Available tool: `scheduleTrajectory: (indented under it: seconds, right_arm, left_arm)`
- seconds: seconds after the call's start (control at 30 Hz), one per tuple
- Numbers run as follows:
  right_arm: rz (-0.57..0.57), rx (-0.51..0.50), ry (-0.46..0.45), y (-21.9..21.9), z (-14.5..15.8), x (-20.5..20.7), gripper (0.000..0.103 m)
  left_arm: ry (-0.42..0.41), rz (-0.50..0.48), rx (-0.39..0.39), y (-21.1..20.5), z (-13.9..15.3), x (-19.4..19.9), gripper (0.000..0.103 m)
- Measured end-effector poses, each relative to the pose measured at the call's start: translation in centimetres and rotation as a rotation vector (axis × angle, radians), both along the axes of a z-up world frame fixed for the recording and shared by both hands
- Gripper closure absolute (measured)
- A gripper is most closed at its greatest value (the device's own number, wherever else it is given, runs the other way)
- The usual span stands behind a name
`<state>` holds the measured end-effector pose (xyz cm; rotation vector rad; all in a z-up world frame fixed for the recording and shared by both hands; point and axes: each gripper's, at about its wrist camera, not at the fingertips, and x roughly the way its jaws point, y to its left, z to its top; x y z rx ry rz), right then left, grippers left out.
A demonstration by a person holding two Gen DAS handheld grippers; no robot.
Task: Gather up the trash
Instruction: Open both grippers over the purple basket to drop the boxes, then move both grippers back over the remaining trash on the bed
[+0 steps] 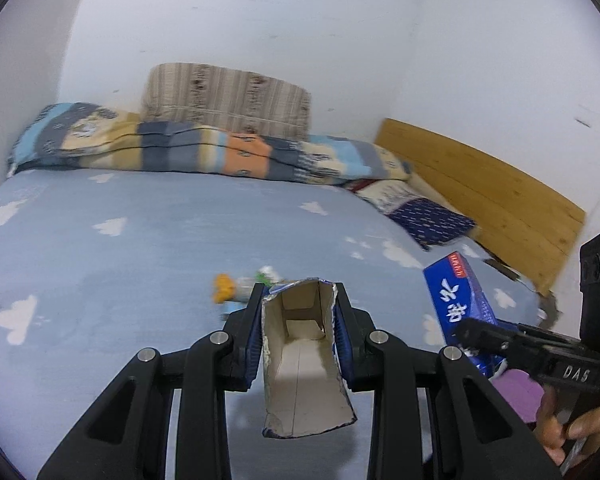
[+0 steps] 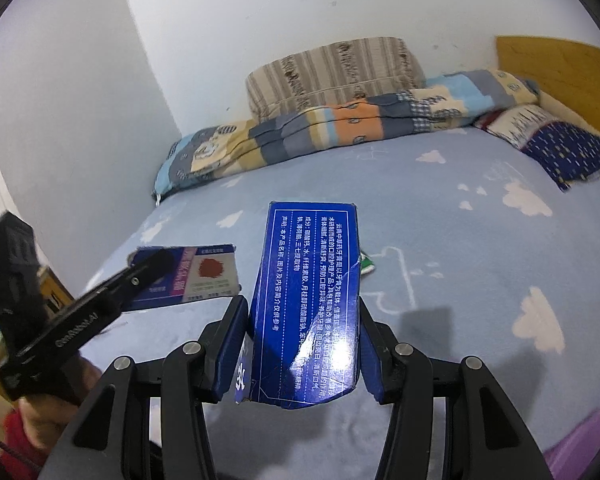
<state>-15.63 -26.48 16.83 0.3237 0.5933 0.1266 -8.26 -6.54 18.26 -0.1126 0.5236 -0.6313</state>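
Observation:
My left gripper (image 1: pixel 299 298) is shut on an open torn cardboard box (image 1: pixel 300 356), its pale inside facing the camera, held above the bed. The same box shows in the right wrist view (image 2: pixel 196 274), with the left gripper (image 2: pixel 156 264) on it. My right gripper (image 2: pixel 302 308) is shut on a blue toothpaste box (image 2: pixel 306 300) with white print. That blue box also shows in the left wrist view (image 1: pixel 460 304), with the right gripper (image 1: pixel 466 330) on it. A small wrapper with orange and green (image 1: pixel 242 286) lies on the sheet beyond the left gripper.
The bed has a light blue cloud-print sheet (image 1: pixel 140 240). A patchwork quilt (image 1: pixel 204 148) and a striped cushion (image 1: pixel 228 98) lie at the far side by the white wall. A dark blue pillow (image 1: pixel 432 220) lies by the wooden headboard (image 1: pixel 488 200).

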Motion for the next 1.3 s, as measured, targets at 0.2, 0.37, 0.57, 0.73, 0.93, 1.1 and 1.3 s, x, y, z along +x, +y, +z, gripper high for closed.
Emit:
scheduleTrajectory:
  seconds: [0.2, 0.37, 0.57, 0.73, 0.93, 1.1, 1.3]
  right_arm:
    - [-0.136, 0.015, -0.004, -6.1, 1.0, -6.7, 0.049]
    - [-0.317, 0.053, 0.038, -12.9, 0.5, -13.9, 0.049]
    - [-0.515, 0.077, 0.099, -19.5, -1.2, -21.4, 0.049]
    - [-0.619, 0.127, 0.131, -23.2, -2.8, -25.9, 0.049]
    - [-0.671, 0.176, 0.152, -25.5, -4.4, -26.9, 0.048]
    - [-0.703, 0.194, 0.161, -26.7, -5.3, -27.9, 0.042]
    - [-0.716, 0.186, 0.151, -26.9, -4.8, -28.4, 0.042]
  left_arm:
    - [-0.002, -0.182, 0.001, -5.9, 1.3, -3.4, 0.073]
    - [0.026, -0.376, 0.01, -13.0, 1.6, -7.4, 0.073]
    - [0.079, -0.58, 0.038, -21.1, 1.5, -12.3, 0.073]
    - [0.121, -0.69, 0.096, -26.6, 0.3, -15.8, 0.073]
    - [0.154, -0.776, 0.186, -31.9, -1.7, -19.2, 0.073]
    - [0.171, -0.788, 0.198, -33.0, -2.4, -19.9, 0.051]
    - [0.162, -0.736, 0.183, -30.6, -1.8, -18.3, 0.05]
